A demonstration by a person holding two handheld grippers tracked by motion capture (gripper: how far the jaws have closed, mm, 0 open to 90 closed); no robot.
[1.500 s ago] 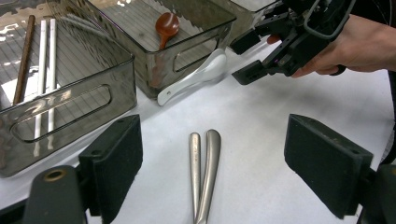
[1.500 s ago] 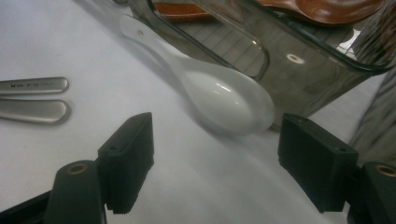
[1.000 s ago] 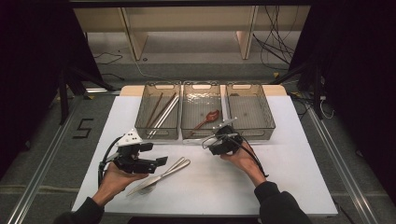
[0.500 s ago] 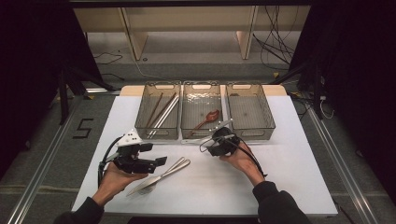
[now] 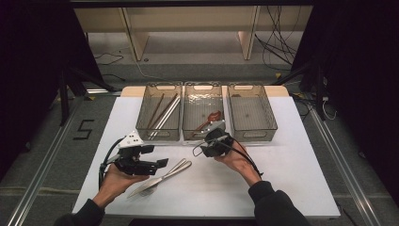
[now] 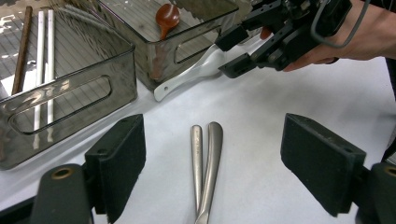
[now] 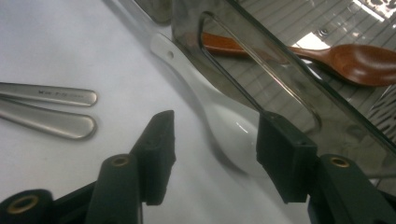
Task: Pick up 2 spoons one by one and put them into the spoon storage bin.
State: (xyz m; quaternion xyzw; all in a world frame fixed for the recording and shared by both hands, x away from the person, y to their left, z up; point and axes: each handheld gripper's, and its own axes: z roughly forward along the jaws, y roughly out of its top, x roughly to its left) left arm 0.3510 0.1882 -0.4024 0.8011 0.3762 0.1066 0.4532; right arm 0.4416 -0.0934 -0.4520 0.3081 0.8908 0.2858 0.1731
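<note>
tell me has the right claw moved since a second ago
Yes. In the high view the right claw has drawn back from the middle bin toward the person and slightly left; its jaws have just been closing around the white spoon, not yet pressing it.

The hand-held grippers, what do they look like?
Each hand-held gripper is black. The left one has a grey three-cornered plate on top; the right one trails a black cable. The jaw pads are flat, dark blocks. The person wears dark sleeves.
</note>
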